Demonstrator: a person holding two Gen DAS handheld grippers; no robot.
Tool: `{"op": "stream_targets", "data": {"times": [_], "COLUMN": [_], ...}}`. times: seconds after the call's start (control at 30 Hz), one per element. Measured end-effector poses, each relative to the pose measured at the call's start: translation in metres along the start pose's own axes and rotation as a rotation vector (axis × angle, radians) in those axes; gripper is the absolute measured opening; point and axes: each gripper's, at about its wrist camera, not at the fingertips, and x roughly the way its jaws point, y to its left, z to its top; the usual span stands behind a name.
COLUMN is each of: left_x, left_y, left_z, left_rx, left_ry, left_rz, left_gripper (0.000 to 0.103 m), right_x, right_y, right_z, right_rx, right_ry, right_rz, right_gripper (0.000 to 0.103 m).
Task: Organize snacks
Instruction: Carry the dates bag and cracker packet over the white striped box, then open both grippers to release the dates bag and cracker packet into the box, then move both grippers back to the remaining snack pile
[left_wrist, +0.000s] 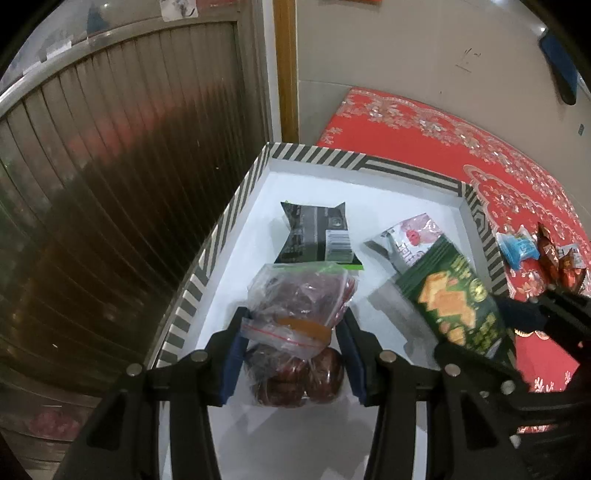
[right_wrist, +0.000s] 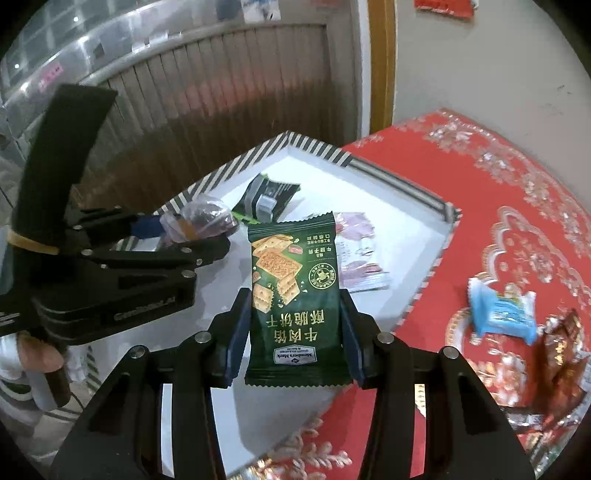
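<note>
left fingers clamp zip bag | right fingers clamp green cracker packet | above striped box

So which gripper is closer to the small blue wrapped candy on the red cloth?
Right. The right gripper sits just beside the blue candy; the left gripper is across the striped box.

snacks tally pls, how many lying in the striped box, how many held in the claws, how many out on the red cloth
Lying in the striped box: 2 (black packet, pink-and-white packet)
Held in claws: 2 (clear bag of red fruit, green cracker packet)
On the red cloth: at least 3 (blue packet, brown wrappers)
Total: at least 7
</note>
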Motion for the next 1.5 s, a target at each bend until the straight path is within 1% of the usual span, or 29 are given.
{"op": "stream_targets", "data": {"times": [0.1, 0.27, 0.47, 0.53, 0.6, 0.7, 0.77, 0.93, 1.07, 1.2, 1.5], "left_x": [0.002, 0.009, 0.009, 0.009, 0.008, 0.002, -0.003, -0.015, -0.026, -0.036, -0.046], "left_y": [-0.001, 0.0, 0.001, 0.002, 0.002, 0.003, 0.002, -0.006, -0.016, -0.031, -0.087], "left_z": [0.002, 0.001, 0.002, 0.002, 0.002, 0.003, 0.005, 0.007, 0.009, 0.009, 0.007], "left_rx": [0.006, -0.002, -0.01, -0.015, -0.021, -0.035, -0.035, -0.017, -0.008, 0.011, 0.094], "left_ry": [0.002, 0.026, 0.021, 0.024, 0.019, -0.008, -0.03, -0.069, -0.093, -0.112, -0.107], "left_rz": [0.005, 0.005, 0.021, 0.02, 0.011, 0.012, 0.016, 0.025, 0.014, -0.011, -0.093], "left_gripper": [0.05, 0.05, 0.051, 0.056, 0.068, 0.078, 0.08, 0.081, 0.082, 0.085, 0.085], "right_x": [0.009, 0.018, 0.021, 0.02, 0.018, 0.015, 0.012, -0.006, -0.025, -0.041, -0.073], "right_y": [0.002, 0.004, 0.006, 0.006, 0.006, 0.006, 0.006, 0.002, -0.009, -0.021, -0.066], "right_z": [-0.001, -0.004, -0.004, -0.004, -0.005, -0.006, -0.007, -0.012, -0.017, -0.025, -0.056], "right_rx": [0.002, 0.003, 0.008, 0.012, 0.014, 0.013, 0.013, 0.033, 0.063, 0.084, 0.159], "right_ry": [0.017, 0.034, 0.035, 0.032, 0.025, 0.021, 0.017, -0.025, -0.062, -0.083, -0.09], "right_rz": [0.008, 0.019, 0.022, 0.026, 0.033, 0.037, 0.031, 0.029, 0.025, -0.002, -0.083], "right_gripper": [0.044, 0.044, 0.045, 0.046, 0.046, 0.046, 0.046, 0.046, 0.046, 0.046, 0.046]}}
